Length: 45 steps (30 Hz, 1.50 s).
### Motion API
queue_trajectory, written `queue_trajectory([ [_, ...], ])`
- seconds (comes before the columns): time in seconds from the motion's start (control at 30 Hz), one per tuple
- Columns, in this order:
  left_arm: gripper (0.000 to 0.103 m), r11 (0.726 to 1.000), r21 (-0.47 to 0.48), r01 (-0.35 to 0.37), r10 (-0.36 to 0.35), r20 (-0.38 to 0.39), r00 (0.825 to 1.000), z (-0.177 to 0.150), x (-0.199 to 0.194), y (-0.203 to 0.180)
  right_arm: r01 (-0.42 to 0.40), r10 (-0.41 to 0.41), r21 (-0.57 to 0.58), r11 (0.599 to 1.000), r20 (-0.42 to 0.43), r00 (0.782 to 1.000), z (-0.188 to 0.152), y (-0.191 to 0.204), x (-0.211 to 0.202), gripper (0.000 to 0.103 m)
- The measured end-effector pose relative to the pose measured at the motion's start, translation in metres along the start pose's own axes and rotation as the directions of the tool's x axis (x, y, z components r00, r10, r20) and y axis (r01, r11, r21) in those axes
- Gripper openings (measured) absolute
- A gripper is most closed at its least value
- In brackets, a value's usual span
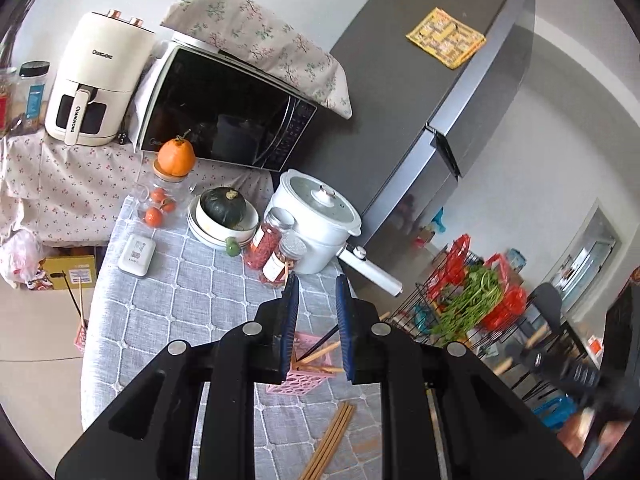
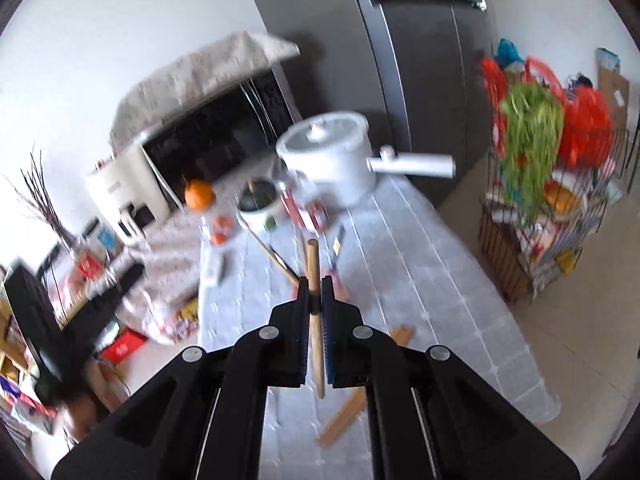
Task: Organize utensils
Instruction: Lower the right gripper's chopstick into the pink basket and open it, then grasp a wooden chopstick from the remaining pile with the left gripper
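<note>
Left gripper (image 1: 318, 292) over the pink basket (image 1: 306, 376)

Its blue pads stand apart with nothing between them; below, the basket holds chopsticks (image 1: 320, 354), and more wooden chopsticks (image 1: 332, 440) lie loose on the grey checked tablecloth (image 1: 180, 300).

Wooden chopstick (image 2: 314, 292) — upright, claw-clamped

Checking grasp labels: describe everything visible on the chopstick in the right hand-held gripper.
The chopstick is one plain, light wooden stick with a blunt rounded top end. It stands nearly upright, clamped partway along between the blue pads of the right hand-held gripper, with both ends sticking out. It is lifted above the grey checked tablecloth, touching nothing else. The picture is motion-blurred.
</note>
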<state>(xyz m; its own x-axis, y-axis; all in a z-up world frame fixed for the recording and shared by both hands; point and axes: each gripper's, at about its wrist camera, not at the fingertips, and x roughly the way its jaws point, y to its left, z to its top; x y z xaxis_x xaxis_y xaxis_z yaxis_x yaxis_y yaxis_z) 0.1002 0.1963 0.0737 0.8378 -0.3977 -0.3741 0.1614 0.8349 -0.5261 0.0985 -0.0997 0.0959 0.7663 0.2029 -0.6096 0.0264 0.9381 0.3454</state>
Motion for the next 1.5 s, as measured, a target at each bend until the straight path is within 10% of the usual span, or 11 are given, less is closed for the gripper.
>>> queue_trajectory([
  [0.37, 0.017, 0.999, -0.048, 0.011, -0.011, -0.001, 1.000, 0.008, -0.001, 0.014, 0.127, -0.132, 0.057, 0.990, 0.086, 0.988, 0.056, 0.017, 0.048, 0.006],
  [0.93, 0.023, 1.000, -0.025, -0.019, 0.017, -0.079, 0.997, -0.002, 0.024, 0.012, 0.120, -0.128, 0.206, 0.971, 0.028, 0.991, 0.046, -0.024, 0.125, 0.020],
  [1.07, 0.030, 1.000, 0.014, -0.014, 0.016, -0.110, 0.994, -0.011, 0.032, 0.000, 0.113, -0.125, 0.190, 0.975, 0.053, 0.991, 0.037, -0.025, 0.103, 0.037],
  [1.13, 0.044, 0.999, 0.037, -0.016, 0.021, -0.127, 0.992, -0.017, 0.036, -0.006, 0.113, -0.131, 0.185, 0.976, 0.086, 0.988, 0.027, -0.026, 0.088, 0.063],
  [1.3, 0.079, 0.993, 0.112, -0.040, 0.061, -0.196, 0.979, -0.036, 0.053, -0.018, 0.092, -0.137, 0.250, 0.964, 0.166, 0.977, -0.008, -0.051, 0.054, 0.092],
  [1.5, 0.089, 0.967, 0.244, -0.071, 0.152, -0.331, 0.931, -0.078, 0.084, -0.029, 0.149, -0.185, 0.316, 0.937, 0.087, 0.979, -0.063, -0.101, 0.058, 0.096],
])
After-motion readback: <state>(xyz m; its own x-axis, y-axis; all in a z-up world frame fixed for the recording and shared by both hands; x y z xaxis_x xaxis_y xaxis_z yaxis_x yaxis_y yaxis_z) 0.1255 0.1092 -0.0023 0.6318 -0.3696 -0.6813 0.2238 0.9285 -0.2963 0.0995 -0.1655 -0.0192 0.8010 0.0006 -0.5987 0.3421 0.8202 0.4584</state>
